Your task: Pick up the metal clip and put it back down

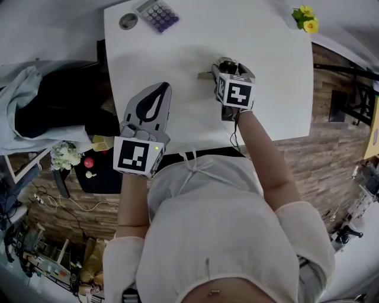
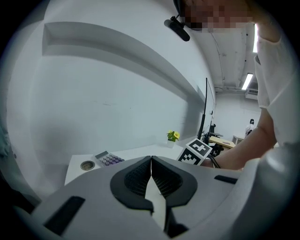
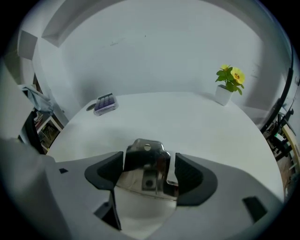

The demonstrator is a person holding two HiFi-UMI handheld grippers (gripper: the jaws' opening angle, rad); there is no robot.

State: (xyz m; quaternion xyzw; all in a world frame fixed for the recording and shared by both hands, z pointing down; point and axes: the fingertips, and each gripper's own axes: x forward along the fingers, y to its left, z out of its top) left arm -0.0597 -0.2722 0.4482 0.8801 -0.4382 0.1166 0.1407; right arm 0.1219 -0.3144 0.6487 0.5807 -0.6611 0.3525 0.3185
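A shiny metal clip [image 3: 147, 166] sits between the jaws of my right gripper [image 3: 149, 173], and the dark pads touch it on both sides. In the head view this gripper [image 1: 225, 64] is at the middle of the white table [image 1: 177, 53], with a bit of the clip [image 1: 206, 75] poking out to its left. I cannot tell whether the clip is lifted off the tabletop. My left gripper [image 1: 161, 90] rests low near the table's front edge, left of the right one. Its jaws meet along one line with nothing between them [image 2: 151, 161].
A calculator [image 1: 157, 14] and a small round metal object [image 1: 128, 21] lie at the far left corner of the table. A small pot of yellow flowers [image 1: 306, 18] stands at the far right corner. Dark furniture and cloth [image 1: 41, 106] crowd the table's left side.
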